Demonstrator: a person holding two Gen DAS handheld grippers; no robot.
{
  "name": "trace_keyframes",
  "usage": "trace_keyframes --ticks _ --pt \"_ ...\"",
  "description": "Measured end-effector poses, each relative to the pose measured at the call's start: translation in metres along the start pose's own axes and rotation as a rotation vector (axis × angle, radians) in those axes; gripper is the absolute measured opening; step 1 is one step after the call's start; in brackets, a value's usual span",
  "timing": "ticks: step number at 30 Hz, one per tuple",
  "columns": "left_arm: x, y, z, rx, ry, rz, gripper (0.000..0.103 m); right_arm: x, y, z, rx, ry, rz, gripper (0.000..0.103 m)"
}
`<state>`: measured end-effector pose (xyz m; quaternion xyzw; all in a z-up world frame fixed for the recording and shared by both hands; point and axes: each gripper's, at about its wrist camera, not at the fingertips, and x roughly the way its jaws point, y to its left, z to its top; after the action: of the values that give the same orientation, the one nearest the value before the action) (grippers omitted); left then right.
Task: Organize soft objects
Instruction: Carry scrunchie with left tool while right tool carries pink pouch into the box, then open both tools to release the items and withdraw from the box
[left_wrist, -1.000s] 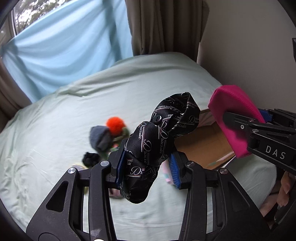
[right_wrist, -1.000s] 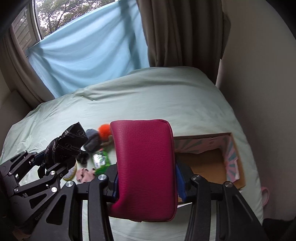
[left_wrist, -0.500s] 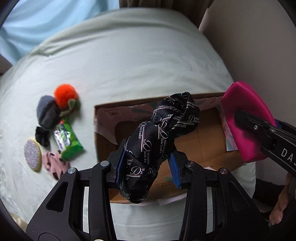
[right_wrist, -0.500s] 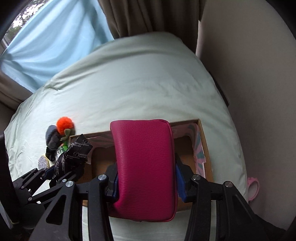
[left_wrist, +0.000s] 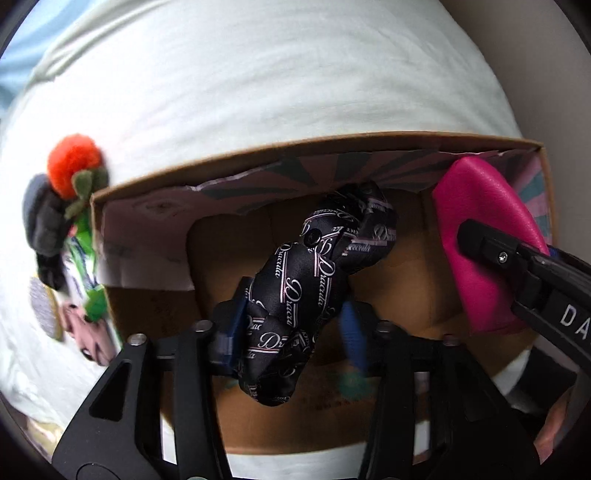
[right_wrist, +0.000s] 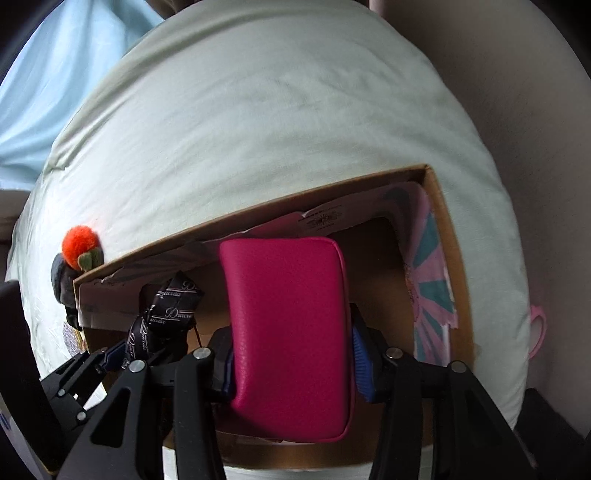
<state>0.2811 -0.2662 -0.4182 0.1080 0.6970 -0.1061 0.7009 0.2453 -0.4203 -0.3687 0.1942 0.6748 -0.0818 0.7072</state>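
A black fabric piece printed with "Dracula" script (left_wrist: 314, 280) hangs between the pads of my left gripper (left_wrist: 293, 328), which points down over the open cardboard box (left_wrist: 295, 147). Its jaws are opening; the right pad (left_wrist: 354, 332) looks blurred and stands just off the fabric. My right gripper (right_wrist: 293, 360) has a pink leather-look pouch (right_wrist: 288, 332) between its pads, also down over the box (right_wrist: 258, 210). Its jaws are starting to open, but the pads still touch the pouch. The pouch (left_wrist: 484, 240) shows at the right in the left wrist view.
Left of the box on the pale green bedcover (left_wrist: 258, 74) lie an orange pompom (left_wrist: 74, 162), a grey knit item (left_wrist: 40, 221), a green packet (left_wrist: 86, 266), a glittery disc (left_wrist: 44, 314) and a pink piece (left_wrist: 85, 332). A wall (right_wrist: 535, 110) runs along the right.
Both grippers tipped downward and sank over the box, which now fills the views. The left jaws have spread a little around the black fabric.
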Motion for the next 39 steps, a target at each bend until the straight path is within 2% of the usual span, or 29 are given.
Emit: trace_keyframes --ticks 1,2,3,4,7,14,16,23,28,39 --pt "-0.001 -0.002 0.000 0.012 -0.003 0.018 0.089 0.003 -0.002 0.001 0.016 0.011 0.002 0.059" --pt "-0.003 -0.002 -0.001 0.022 -0.008 0.031 0.102 0.005 -0.003 0.002 0.021 0.012 0.004 0.070" --pt "-0.006 -0.002 -0.003 0.029 -0.019 0.024 0.103 0.007 -0.004 0.002 0.015 0.014 0.007 0.093" --pt "-0.009 -0.001 -0.005 0.036 -0.024 0.011 0.103 0.007 -0.004 0.001 0.005 0.015 0.012 0.103" --pt "-0.012 -0.002 -0.009 0.055 -0.017 0.034 0.103 0.007 -0.006 -0.003 -0.019 0.014 0.023 0.103" --pt "-0.024 -0.007 -0.022 0.043 -0.025 0.014 0.103 -0.005 -0.006 -0.010 -0.036 -0.020 0.038 0.103" --pt "-0.031 0.005 -0.030 0.041 -0.041 0.008 0.103 -0.016 -0.009 -0.016 -0.039 -0.039 0.042 0.103" --pt "-0.072 0.013 -0.041 0.011 -0.122 -0.006 0.103 -0.053 -0.003 -0.024 -0.098 -0.107 0.052 0.103" --pt "-0.115 0.018 -0.058 -0.014 -0.204 -0.010 0.103 -0.096 0.006 -0.040 -0.132 -0.174 0.051 0.103" --pt "-0.220 0.064 -0.128 -0.090 -0.411 -0.003 0.103 -0.203 0.049 -0.098 -0.245 -0.368 0.052 0.103"
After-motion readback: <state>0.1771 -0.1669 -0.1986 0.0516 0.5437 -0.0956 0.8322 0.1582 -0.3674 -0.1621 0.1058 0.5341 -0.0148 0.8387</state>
